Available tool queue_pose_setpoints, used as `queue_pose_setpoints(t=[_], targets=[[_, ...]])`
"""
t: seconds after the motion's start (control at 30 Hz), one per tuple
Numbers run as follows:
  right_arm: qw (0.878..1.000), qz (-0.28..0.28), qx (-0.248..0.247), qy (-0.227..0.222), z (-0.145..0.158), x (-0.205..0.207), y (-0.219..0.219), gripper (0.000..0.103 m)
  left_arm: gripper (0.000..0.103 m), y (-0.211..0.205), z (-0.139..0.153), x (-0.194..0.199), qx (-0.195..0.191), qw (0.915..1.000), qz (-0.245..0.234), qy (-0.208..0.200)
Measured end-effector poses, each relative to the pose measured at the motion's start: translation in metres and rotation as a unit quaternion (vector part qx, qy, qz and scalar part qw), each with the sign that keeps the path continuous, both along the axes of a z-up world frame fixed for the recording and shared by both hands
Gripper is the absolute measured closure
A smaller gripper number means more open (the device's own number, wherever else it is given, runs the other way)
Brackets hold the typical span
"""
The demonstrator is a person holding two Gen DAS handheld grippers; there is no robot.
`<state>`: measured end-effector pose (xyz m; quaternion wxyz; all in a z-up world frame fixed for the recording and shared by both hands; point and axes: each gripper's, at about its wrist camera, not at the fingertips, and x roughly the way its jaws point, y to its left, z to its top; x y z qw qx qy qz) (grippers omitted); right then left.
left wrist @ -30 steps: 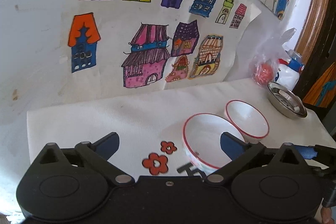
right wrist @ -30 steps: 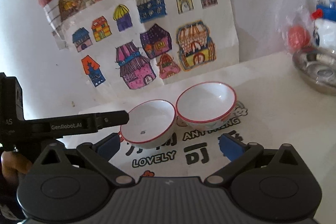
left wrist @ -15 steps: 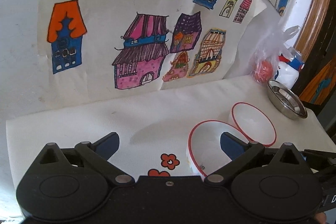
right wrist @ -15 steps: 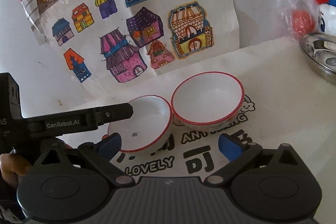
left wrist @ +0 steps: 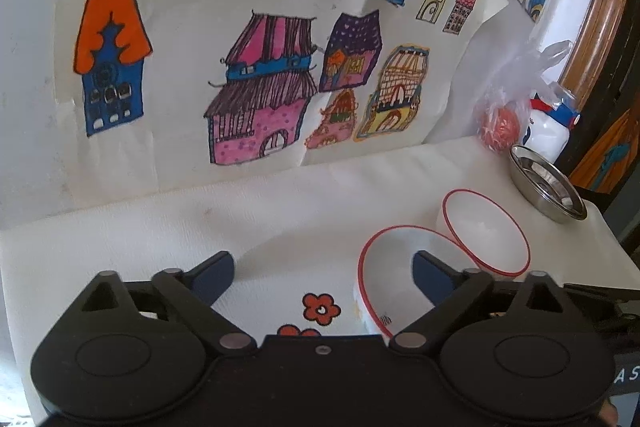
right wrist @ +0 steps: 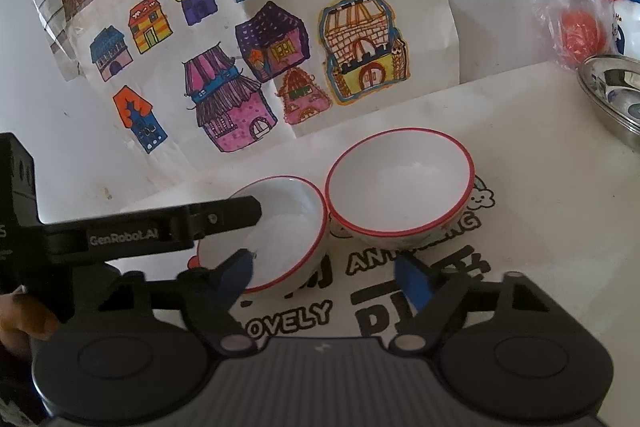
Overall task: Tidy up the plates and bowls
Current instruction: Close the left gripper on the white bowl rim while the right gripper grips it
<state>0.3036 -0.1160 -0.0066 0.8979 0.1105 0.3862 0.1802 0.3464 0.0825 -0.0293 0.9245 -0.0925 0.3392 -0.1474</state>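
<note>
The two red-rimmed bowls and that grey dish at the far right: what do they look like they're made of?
Near bowl and far bowl: probably glazed ceramic, maybe melamine. Smooth white insides with a soft sheen, thin red rim line, printed pattern outside. Grey dish: most likely stainless steel, with bright mirror-like reflections and a thin rolled rim. All sit on a white printed cloth, matte and woven-looking.
</note>
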Motion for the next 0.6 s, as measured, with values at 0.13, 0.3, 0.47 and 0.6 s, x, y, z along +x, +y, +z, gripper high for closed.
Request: queue_pose_setpoints(t=[0.13, 0.3, 0.47, 0.6], targets=[[1.000, 0.007, 0.009, 0.001, -0.0002, 0.0008, 0.0000, 0.035, 0.022, -0.0020, -0.0004, -0.0007, 0.002, 1.0000, -0.004, -0.001], [1.000, 0.015, 0.019, 0.002, -0.0010, 0.0036, 0.0012, 0.051, 0.036, -0.0042, 0.0000, -0.0036, 0.001, 1.0000, -0.007, 0.001], [0.999, 0.024, 0.025, 0.006, -0.0028, 0.0032, 0.0034, 0.065, 0.065, -0.0050, -0.0002, -0.0061, 0.001, 0.9997, -0.021, 0.009], [0.999, 0.027, 0.028, 0.003, -0.0007, 0.0020, 0.0051, 0.074, 0.082, -0.0024, -0.0004, -0.0075, -0.030, 0.9989, -0.024, 0.026]])
